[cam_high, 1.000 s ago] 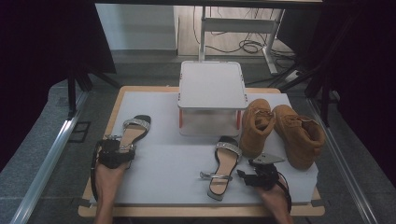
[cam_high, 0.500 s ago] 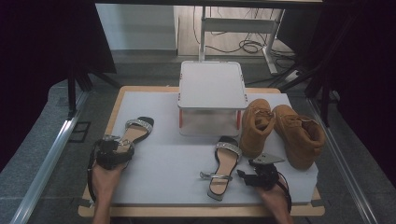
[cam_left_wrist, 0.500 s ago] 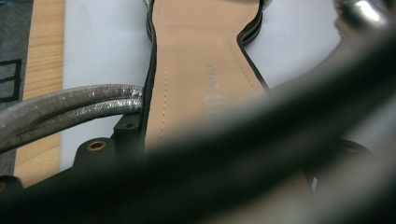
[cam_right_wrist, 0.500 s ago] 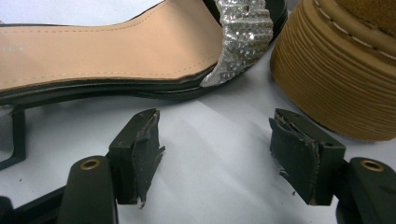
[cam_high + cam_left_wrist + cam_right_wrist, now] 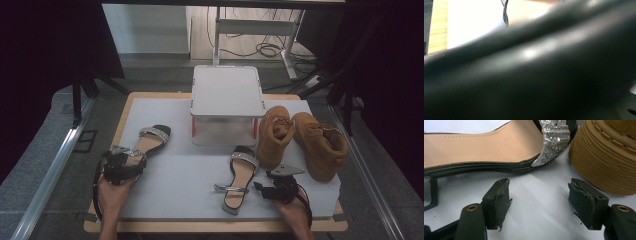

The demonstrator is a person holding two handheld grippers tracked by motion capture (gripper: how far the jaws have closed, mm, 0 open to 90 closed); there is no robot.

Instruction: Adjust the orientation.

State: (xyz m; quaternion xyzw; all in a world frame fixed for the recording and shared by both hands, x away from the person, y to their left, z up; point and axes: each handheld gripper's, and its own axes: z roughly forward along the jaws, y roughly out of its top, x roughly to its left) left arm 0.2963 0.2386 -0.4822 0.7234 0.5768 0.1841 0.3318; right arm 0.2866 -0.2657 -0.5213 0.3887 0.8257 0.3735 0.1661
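Dim surroundings; left gripper view blurred dark, with glare.

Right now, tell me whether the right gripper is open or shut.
Open. In the right gripper view the right gripper has its jaws standing apart over bare white mat, with the sandal lying beyond them, untouched.

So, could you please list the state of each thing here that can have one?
Left sandal: flat on the mat, heel end under the left gripper.
Right sandal: lying flat, untouched.
Boots: two, side by side, tipped over.
White stand: upright, top bare.
Left gripper: at the left sandal's heel; grip unclear.
Right gripper: open, nothing between the jaws.
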